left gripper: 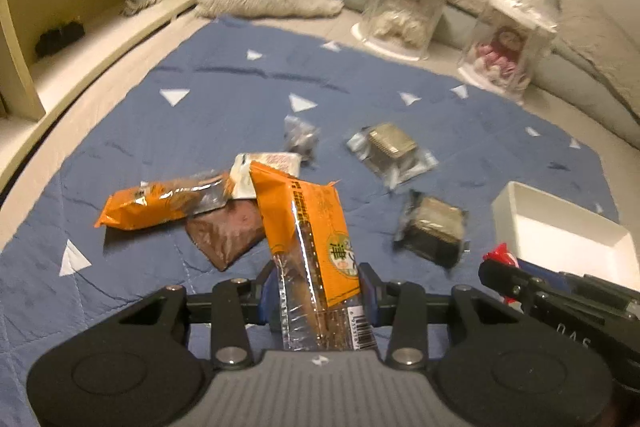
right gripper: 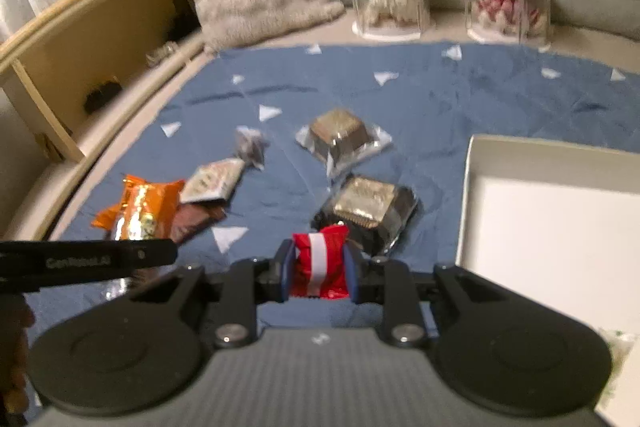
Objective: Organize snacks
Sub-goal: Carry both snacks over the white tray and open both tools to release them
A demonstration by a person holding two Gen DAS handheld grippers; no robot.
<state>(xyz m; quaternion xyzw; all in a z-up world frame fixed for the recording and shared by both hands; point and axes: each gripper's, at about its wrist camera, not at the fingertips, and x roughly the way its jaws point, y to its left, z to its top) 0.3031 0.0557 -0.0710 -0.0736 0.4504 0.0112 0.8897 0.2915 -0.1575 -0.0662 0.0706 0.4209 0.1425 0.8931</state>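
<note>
While the white box (right gripper: 472, 163) sits bare, left gripper (left gripper: 318, 287) pinches orange packet (left gripper: 308, 223) — right gripper (right gripper: 318, 273) clamps red candy (right gripper: 320, 263).

glossy foil snack wrapper (left gripper: 308, 227), quilted cloth blanket (left gripper: 224, 75)

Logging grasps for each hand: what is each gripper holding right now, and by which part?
The left gripper pinches the long orange packet across its lower end, near the clear part. The right gripper clamps the red packet by its sides.
</note>
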